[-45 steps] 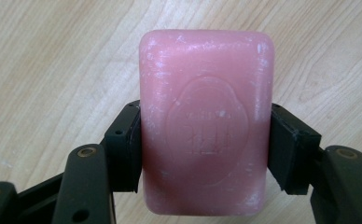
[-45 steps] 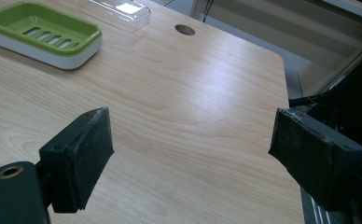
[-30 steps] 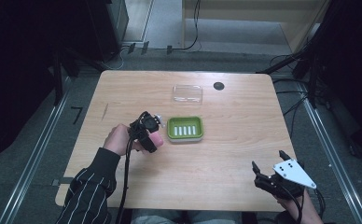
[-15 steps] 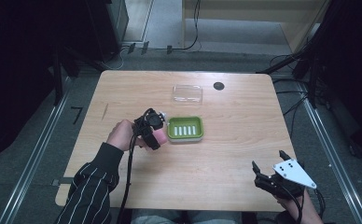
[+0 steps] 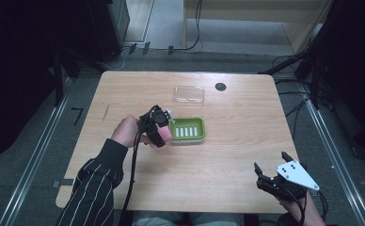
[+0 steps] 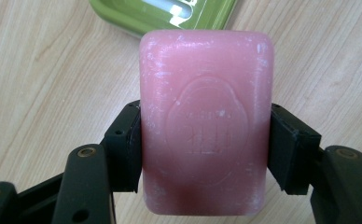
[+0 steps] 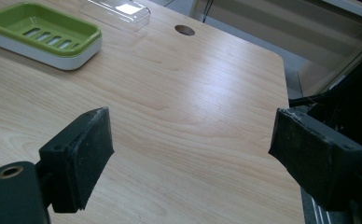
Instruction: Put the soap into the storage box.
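A pink bar of soap (image 6: 206, 119) with an embossed oval stamp is clamped between the two black jaws of my left gripper (image 6: 202, 149). In the high view that gripper (image 5: 159, 131) hangs just left of the green soap dish (image 5: 187, 130), with the pink soap (image 5: 164, 135) showing at its tip. The dish (image 7: 43, 32) has a slotted green insert on a white base and holds nothing. My right gripper (image 5: 271, 170) stands open at the table's near right corner, its pads (image 7: 83, 154) wide apart over bare wood.
A clear plastic lid (image 5: 189, 94) lies on the table behind the dish. A round cable hole (image 5: 220, 86) sits to its right. The table's right edge (image 7: 288, 84) drops to grey floor with cables. A striped sleeve (image 5: 96, 188) reaches in from the near left.
My left gripper has moved slightly right with the soap, closer to the dish's left end. The right gripper has stayed where it was.
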Available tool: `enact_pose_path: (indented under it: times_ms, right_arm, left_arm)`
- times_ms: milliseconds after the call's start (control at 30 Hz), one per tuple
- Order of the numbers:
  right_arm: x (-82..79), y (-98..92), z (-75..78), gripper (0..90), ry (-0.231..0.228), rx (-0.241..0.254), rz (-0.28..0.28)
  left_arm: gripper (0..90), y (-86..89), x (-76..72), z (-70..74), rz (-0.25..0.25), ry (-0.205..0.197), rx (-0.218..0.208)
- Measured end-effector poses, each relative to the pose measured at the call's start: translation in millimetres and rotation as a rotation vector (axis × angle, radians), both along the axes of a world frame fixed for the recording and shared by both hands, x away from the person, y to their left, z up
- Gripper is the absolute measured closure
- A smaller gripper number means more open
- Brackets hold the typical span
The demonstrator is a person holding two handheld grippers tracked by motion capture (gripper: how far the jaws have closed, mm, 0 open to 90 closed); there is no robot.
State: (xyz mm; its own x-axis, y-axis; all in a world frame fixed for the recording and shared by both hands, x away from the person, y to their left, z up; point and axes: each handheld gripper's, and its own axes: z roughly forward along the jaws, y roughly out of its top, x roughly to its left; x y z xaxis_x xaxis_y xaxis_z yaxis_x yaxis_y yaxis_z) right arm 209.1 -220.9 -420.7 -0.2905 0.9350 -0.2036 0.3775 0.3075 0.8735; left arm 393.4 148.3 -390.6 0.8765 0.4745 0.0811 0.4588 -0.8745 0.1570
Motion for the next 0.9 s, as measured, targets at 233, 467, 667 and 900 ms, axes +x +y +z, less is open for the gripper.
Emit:
enact_pose_path:
  times_ms: [233, 467, 667, 900]
  right_arm:
    - [-0.4, -0.5, 0.2, 13.5, -0.001, 0.000, 0.001]
    - [-0.3, -0.5, 0.0, 13.5, 0.001, -0.001, 0.002]
    - [-0.2, -0.3, -0.1, 13.5, 0.001, 0.000, 0.002]
    - [-0.2, -0.2, -0.1, 13.5, 0.002, -0.001, 0.002]
  left_arm:
    - [38.5, -3.4, 3.9, 1.1, -0.008, -0.003, -0.002]
    - [38.6, -7.8, 7.1, 3.1, -0.028, -0.003, -0.001]
    - [38.5, -10.2, 10.4, 7.8, -0.044, -0.009, -0.007]
    - [38.5, -14.1, 16.0, 10.8, -0.057, -0.021, -0.014]
